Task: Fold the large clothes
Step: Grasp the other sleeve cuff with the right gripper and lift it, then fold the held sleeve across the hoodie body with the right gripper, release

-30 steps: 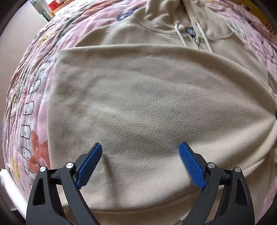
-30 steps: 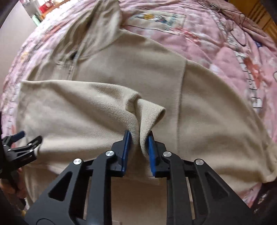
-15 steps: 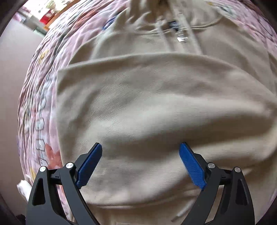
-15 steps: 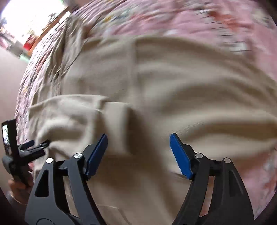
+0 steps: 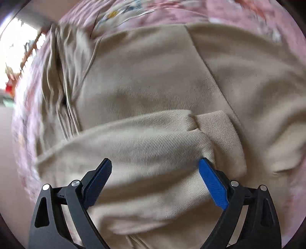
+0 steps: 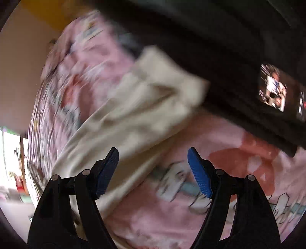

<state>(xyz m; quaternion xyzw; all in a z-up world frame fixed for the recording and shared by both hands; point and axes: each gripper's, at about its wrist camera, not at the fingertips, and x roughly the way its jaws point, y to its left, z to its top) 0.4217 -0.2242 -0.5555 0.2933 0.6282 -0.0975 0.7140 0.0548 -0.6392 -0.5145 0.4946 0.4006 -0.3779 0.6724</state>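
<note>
A beige hoodie (image 5: pixel 153 80) lies on a pink patterned quilt (image 5: pixel 225 11). A folded-over sleeve (image 5: pixel 137 141) lies across its body, the ribbed cuff (image 5: pixel 216 126) at the right end. My left gripper (image 5: pixel 155 178) is open and empty, just above the folded sleeve. In the blurred right wrist view, my right gripper (image 6: pixel 153 168) is open and empty over the quilt (image 6: pixel 220 153), beside a beige edge of the hoodie (image 6: pixel 133 107).
The hood and drawstrings (image 5: pixel 63 80) bunch at the left of the left wrist view. A dark object with a small lit screen (image 6: pixel 273 92) fills the upper right of the right wrist view. A bright window (image 5: pixel 17 49) is at the far left.
My right gripper opened, let go of the sleeve cuff and swung away to the hoodie's edge over the quilt. My left gripper, still open, swung right towards the cuff.
</note>
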